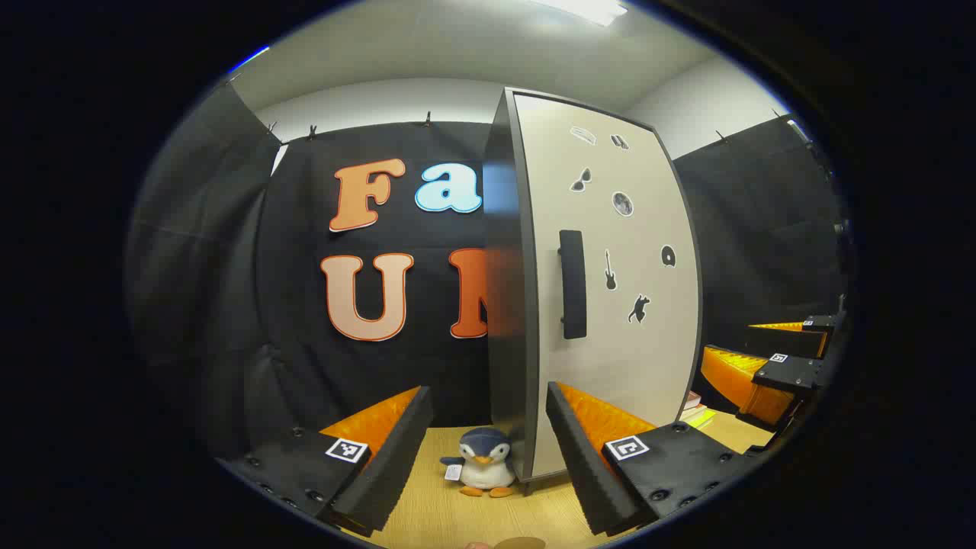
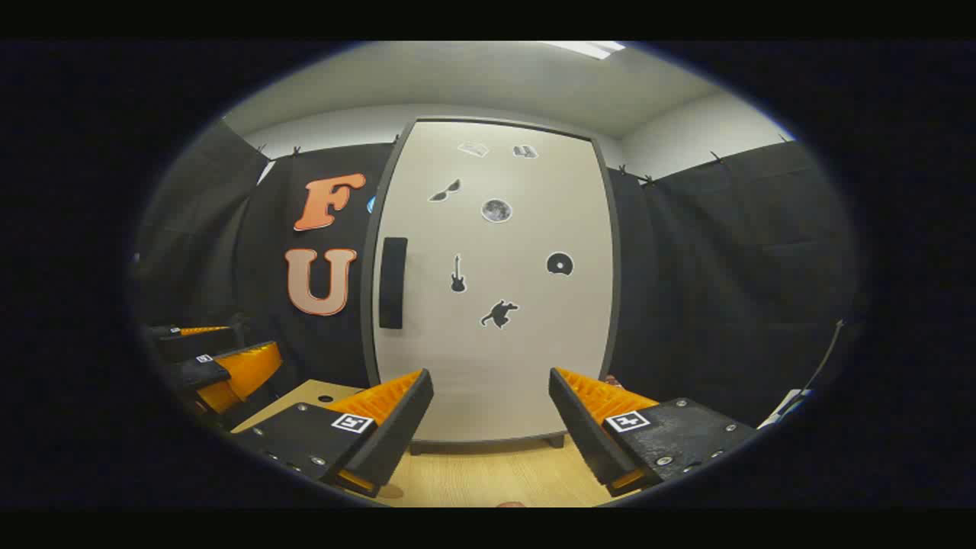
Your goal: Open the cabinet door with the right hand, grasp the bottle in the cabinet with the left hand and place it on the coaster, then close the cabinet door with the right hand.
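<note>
In the left gripper view, the left tool hovered low over the pale wooden worktop with its fingers spread apart and nothing between them, each finger carrying a small square black-and-white marker. Between the fingers sat a small plush penguin, a white tag at its side too small to read, just beside the cabinet's near corner. The cabinet stood upright at centre, its cream door closed, with a dark vertical handle along its left edge and small black-and-white stickers, among them sunglasses, a moon, a guitar and a disc, none bearing legible writing. At far right in that view the right tool hung beside the cabinet. In the right gripper view, the right tool faced the door squarely, fingers wide apart and empty, the handle up and to its left, with the left tool at the far left edge.
</note>
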{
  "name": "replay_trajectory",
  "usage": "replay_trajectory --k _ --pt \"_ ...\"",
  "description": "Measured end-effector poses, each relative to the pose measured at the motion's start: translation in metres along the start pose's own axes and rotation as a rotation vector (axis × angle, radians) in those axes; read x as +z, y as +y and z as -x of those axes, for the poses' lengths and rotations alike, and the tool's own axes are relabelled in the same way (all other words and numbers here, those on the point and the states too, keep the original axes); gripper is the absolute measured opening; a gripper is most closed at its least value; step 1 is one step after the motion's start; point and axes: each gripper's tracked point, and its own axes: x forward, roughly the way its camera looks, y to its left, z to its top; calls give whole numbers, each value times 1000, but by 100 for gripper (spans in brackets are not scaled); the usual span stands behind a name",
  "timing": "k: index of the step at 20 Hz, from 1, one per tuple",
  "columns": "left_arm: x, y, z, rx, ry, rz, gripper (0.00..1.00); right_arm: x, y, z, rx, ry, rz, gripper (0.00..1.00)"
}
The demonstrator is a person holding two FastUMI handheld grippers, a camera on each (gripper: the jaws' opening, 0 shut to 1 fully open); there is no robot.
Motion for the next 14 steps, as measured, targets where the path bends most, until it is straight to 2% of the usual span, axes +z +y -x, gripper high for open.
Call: replay_trajectory --k 6,14 --pt "-7 19 2 59 24 4 97 -8 15 -5 36 16 49 95" --pt "-5 32 2 81 21 0 97 -3 26 -16 56 11 43 95"
